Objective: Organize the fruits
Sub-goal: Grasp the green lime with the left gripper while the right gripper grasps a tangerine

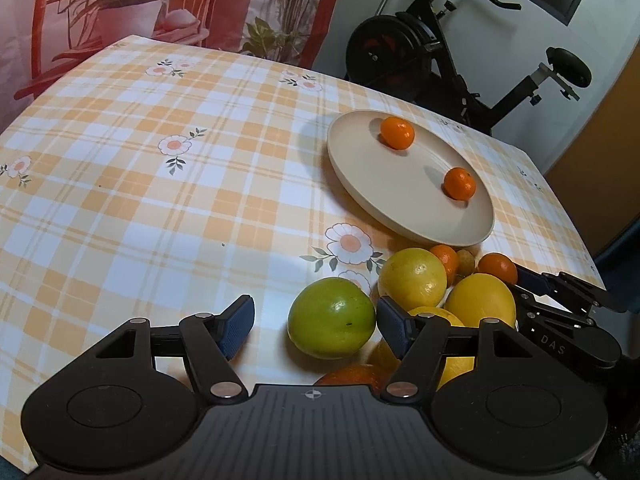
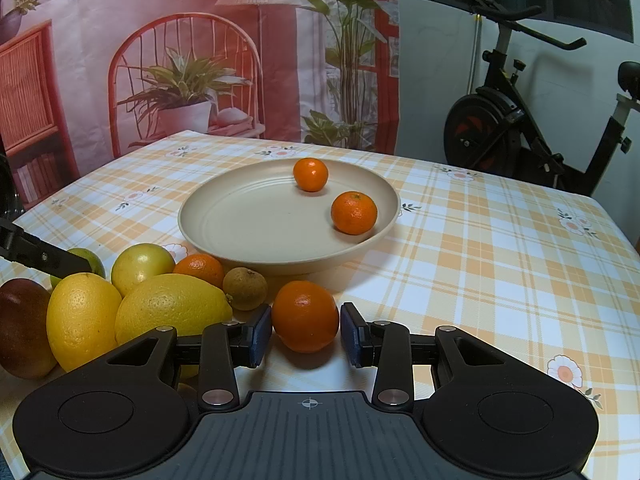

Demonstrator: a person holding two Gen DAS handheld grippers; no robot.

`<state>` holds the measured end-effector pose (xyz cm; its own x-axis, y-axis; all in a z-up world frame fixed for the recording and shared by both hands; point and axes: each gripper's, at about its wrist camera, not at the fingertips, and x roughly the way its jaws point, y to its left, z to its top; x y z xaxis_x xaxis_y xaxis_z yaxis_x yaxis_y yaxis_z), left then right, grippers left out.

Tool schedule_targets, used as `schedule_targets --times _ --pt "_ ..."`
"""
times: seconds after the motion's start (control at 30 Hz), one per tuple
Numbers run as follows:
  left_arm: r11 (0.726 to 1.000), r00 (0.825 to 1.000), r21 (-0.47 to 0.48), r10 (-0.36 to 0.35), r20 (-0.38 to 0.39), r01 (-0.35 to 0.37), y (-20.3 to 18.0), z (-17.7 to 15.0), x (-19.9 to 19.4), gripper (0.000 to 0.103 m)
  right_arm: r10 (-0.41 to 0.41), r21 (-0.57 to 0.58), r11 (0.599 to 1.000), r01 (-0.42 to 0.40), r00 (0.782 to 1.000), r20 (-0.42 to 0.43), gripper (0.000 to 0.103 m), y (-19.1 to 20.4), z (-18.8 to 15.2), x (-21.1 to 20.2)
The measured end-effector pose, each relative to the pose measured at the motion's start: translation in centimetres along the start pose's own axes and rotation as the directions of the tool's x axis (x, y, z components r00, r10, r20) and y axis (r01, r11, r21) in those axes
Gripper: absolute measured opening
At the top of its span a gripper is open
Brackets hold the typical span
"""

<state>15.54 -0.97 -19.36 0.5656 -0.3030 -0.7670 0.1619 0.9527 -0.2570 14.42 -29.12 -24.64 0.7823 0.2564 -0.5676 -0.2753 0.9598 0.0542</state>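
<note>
Right wrist view: the mandarin (image 2: 305, 316) sits between the right claw's (image 2: 306, 334) pads, which press its sides. It looks light, firm yet bruisable, with a smooth rind that could slip; holding it across the middle seems best. Ahead of the claw stands the plate (image 2: 240, 216). The left claw (image 1: 316, 326) gapes empty, with a green fruit (image 1: 331, 322) just ahead of its pads.

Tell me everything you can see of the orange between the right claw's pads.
The orange is round, deep orange, with dimpled glossy peel and a small stem scar facing up. It sits on the checked tablecloth, in front of the beige plate and apart from it. The right claw has a blue pad against each side of it.
</note>
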Motion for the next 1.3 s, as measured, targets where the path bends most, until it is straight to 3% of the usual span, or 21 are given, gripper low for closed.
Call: schedule_targets --times 0.37,0.6,0.87,1.3 --pt "0.999 1.000 -0.021 -0.025 -0.010 0.025 0.23 -0.13 0.38 0.068 0.000 0.000 1.000 0.000 1.000 0.000 0.035 -0.01 -0.02 0.01" --pt "0.999 0.999 -0.006 -0.054 0.006 0.054 -0.03 -0.27 0.22 0.053 0.000 0.000 1.000 0.000 1.000 0.000 0.035 -0.02 -0.01 0.01" --pt "0.998 0.998 -0.001 -0.062 0.010 0.062 -0.06 -0.34 0.15 0.051 0.000 0.001 1.000 0.000 1.000 0.000 0.035 -0.02 -0.01 0.00" --pt "1.000 0.998 -0.019 0.014 0.059 -0.013 0.61 0.04 -0.40 0.050 0.000 0.001 1.000 0.000 1.000 0.000 0.035 -0.04 -0.02 0.00"
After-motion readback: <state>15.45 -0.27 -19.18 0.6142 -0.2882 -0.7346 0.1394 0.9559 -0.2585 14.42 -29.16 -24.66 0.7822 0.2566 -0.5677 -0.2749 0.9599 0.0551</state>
